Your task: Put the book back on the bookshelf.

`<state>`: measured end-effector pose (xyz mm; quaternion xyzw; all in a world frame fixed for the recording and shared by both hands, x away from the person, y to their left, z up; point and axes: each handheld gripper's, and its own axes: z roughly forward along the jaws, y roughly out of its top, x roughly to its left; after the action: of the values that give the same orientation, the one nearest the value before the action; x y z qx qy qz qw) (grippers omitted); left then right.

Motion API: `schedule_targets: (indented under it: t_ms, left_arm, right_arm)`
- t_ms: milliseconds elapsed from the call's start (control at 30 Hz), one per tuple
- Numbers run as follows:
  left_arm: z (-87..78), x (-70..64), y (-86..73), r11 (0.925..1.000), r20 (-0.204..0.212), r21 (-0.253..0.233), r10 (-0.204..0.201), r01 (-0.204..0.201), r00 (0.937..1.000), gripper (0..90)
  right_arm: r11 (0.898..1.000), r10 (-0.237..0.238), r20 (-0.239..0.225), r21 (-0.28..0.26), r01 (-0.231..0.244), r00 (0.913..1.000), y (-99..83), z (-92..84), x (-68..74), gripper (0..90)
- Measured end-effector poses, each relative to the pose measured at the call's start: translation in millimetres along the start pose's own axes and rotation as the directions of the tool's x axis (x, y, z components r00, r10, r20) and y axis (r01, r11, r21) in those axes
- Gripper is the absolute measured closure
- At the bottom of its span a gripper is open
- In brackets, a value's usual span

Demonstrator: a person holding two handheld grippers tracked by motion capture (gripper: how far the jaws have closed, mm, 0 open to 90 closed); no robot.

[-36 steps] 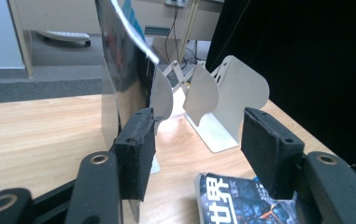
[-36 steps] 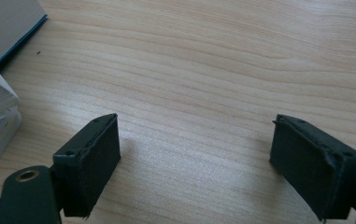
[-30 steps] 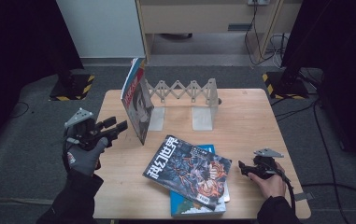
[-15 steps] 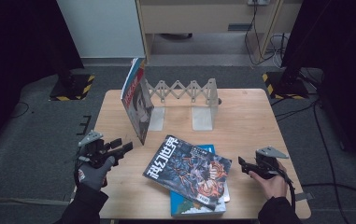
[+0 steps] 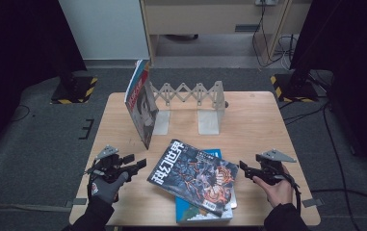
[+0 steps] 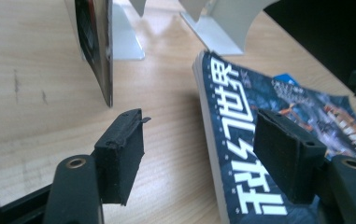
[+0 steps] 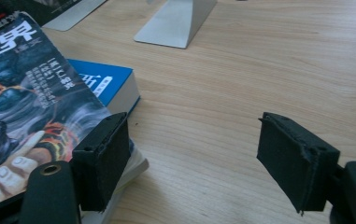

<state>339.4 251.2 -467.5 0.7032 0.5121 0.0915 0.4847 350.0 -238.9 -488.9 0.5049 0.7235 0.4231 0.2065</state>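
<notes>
Lying flat near the front of the pale wooden worktop, the dark glossy magazine with white characters rests on a blue-covered book. The left gripper sits low just left of the magazine, its jaws spread with nothing between them, having just been opening. The right gripper, at the magazine's right edge, is also unclenched and empty, its jaws having just been closing. Another magazine stands against the grey expanding metal book rack.
</notes>
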Motion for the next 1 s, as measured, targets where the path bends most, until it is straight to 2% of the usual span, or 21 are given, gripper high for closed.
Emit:
schedule_targets:
  t_ms: [100, 333, 400, 467, 533, 633, 667, 900, 1000]
  left_arm:
    - [7.8, -0.5, -6.1, 0.9995, 0.024, 0.029, -0.016, 0.015, 0.9996, 31.3]
    - [22.3, -4.4, -14.0, 0.9954, 0.067, 0.096, -0.008, 0.001, 0.9977, 30.9]
    - [28.6, -5.6, -18.0, 0.991, 0.077, 0.134, -0.008, -0.002, 0.997, 30.8]
    - [30.8, -6.1, -19.4, 0.9894, 0.081, 0.145, -0.012, 0.0, 0.9967, 30.7]
    - [36.2, -7.6, -22.9, 0.984, 0.089, 0.178, -0.008, -0.008, 0.996, 30.6]
    - [37.9, -8.4, -24.0, 0.9823, 0.097, 0.187, -0.012, -0.006, 0.9952, 30.3]
    - [39.3, -8.8, -25.0, 0.9816, 0.106, 0.191, -0.025, 0.004, 0.994, 29.3]
    - [45.7, -7.8, -28.0, 0.9777, 0.133, 0.207, -0.06, 0.031, 0.9893, 25.8]
    - [48.4, -7.1, -30.1, 0.9755, 0.147, 0.212, -0.089, 0.056, 0.9851, 24.2]
  right_arm:
    - [1.0, -0.009, -0.013, -0.001, 0.009, 0.9999, 0.9, 0.6, 5.3, 24.5]
    - [1.0, -0.013, -0.05, 0.012, 0.013, 0.9987, 0.5, 4.5, 15.5, 24.3]
    - [1.0, -0.013, -0.067, 0.025, 0.014, 0.9977, -1.5, 7.2, 18.5, 24.8]
    - [0.999, -0.006, -0.077, 0.031, 0.008, 0.997, -2.6, 8.8, 20.7, 24.8]
    - [0.999, -0.009, -0.083, 0.035, 0.012, 0.9965, -3.6, 10.7, 22.2, 24.9]
    - [0.999, -0.009, -0.092, 0.044, 0.013, 0.9957, -4.6, 12.5, 24.0, 25.0]
    - [0.998, -0.004, -0.112, 0.054, 0.01, 0.9937, -6.3, 15.3, 25.9, 25.2]
    - [0.998, 0.02, -0.136, 0.064, -0.011, 0.9905, -7.5, 20.5, 30.6, 25.8]
    - [0.997, 0.036, -0.151, 0.067, -0.026, 0.9879, -8.2, 22.2, 31.4, 26.1]
